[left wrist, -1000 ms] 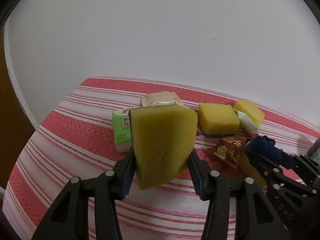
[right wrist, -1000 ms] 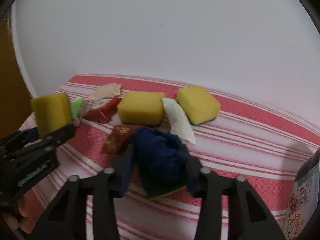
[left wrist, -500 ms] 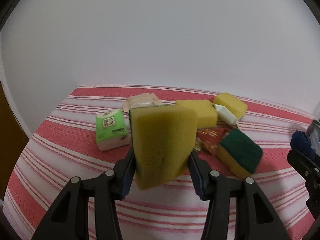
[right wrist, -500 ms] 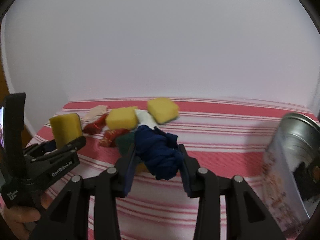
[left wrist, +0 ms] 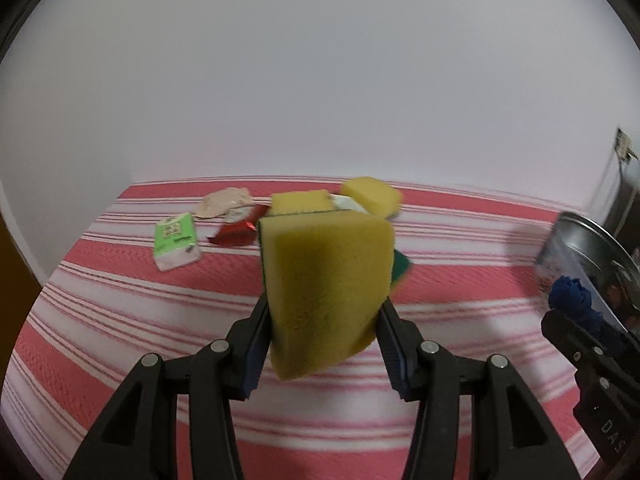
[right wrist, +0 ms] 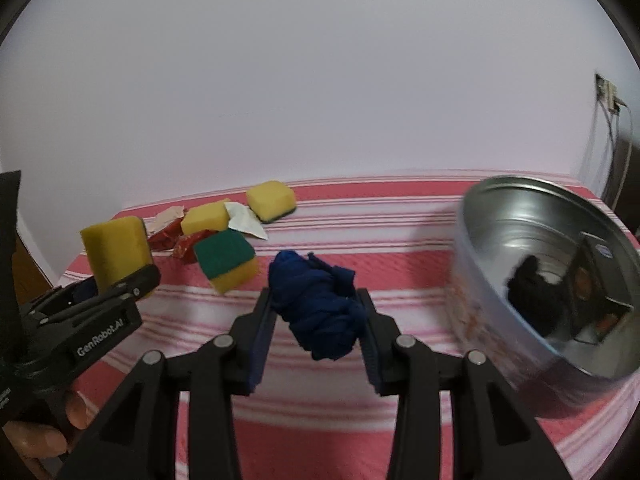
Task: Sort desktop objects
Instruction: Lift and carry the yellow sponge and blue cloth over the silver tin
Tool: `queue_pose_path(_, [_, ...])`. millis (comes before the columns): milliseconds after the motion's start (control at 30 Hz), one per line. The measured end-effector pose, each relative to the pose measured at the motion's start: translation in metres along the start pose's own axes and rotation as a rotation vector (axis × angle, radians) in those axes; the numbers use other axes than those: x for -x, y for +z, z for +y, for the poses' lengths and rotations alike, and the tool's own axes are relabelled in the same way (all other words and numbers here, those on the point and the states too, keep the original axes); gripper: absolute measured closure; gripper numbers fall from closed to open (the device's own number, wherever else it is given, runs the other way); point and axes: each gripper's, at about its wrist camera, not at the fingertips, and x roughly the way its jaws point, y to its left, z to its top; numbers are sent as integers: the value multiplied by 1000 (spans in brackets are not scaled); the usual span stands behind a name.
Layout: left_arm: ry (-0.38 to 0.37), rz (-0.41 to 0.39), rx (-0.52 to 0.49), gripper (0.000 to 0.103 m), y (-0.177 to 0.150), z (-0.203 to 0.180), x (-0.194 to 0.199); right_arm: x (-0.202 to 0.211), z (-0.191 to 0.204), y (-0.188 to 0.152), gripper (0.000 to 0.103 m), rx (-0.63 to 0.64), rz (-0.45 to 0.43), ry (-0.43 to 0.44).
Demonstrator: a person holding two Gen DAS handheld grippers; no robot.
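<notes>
My left gripper (left wrist: 322,312) is shut on a yellow sponge with a green scrub side (left wrist: 326,292), held up above the striped tablecloth (left wrist: 120,320). In the right wrist view that same sponge (right wrist: 116,250) shows at the far left in the left gripper (right wrist: 120,280). My right gripper (right wrist: 318,304) is shut on a bunched dark blue cloth (right wrist: 320,308), also seen at the right edge of the left wrist view as a blue cloth (left wrist: 572,304). A round metal tin (right wrist: 520,280) stands open at the right with dark items inside.
On the cloth lie two yellow sponges (right wrist: 272,200) (right wrist: 204,216), a green-topped sponge (right wrist: 226,260), red wrappers (left wrist: 238,232), a white packet (right wrist: 244,220), a beige packet (left wrist: 224,206) and a green tissue pack (left wrist: 176,246). A white wall stands behind; a hand (right wrist: 40,436) holds the left tool.
Both grippers have swung to the right with their loads still held. The pile of sponges and wrappers has slid left and farther off, and the metal tin has come into view at the right.
</notes>
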Motion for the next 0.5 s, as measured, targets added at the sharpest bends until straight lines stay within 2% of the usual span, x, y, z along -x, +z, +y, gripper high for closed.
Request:
queue_pose_path(300, [-68, -26, -83, 51, -5, -60, 37, 49, -52, -3, 63, -61, -80, -76])
queue_pose_path(500, [-128, -52, -143, 50, -2, -97, 52, 75, -95, 4, 63, -106, -136, -188])
